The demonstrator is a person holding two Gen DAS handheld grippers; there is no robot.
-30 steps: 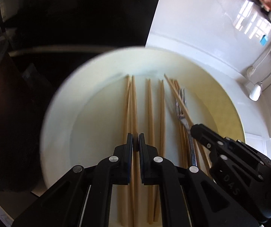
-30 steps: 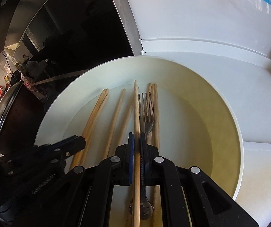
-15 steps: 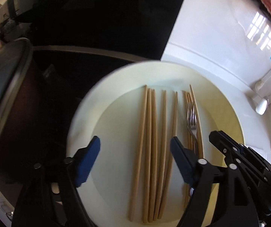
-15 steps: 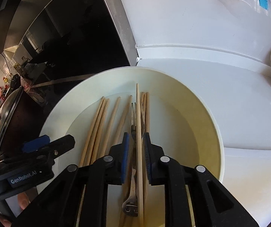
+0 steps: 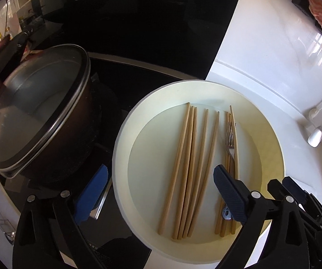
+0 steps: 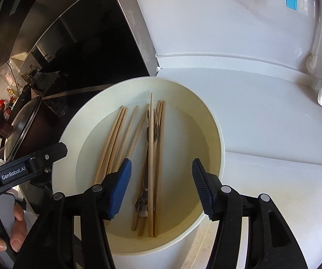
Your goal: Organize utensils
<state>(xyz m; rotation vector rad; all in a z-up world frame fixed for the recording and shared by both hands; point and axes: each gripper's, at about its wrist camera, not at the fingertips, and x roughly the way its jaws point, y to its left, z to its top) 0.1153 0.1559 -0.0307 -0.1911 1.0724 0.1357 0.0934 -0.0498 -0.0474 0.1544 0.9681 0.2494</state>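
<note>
Both tongs are spread wide with nothing between the blue pads. The left tongs [image 5: 159,192] fill the bottom of the left wrist view, with one pad [image 5: 91,196] lower left and the other lower right. The right tongs [image 6: 161,189] sit the same way. In the right wrist view's bottom left corner, the person's left hand [image 6: 8,231] wraps the left handle.

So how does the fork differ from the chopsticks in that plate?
The fork is grey metal with tines; the chopsticks are plain pale wooden sticks. There is one fork but many chopsticks. The fork lies partly under chopsticks on the right side; other chopsticks lie free to its left. Both rest lengthwise in the plate.
</note>
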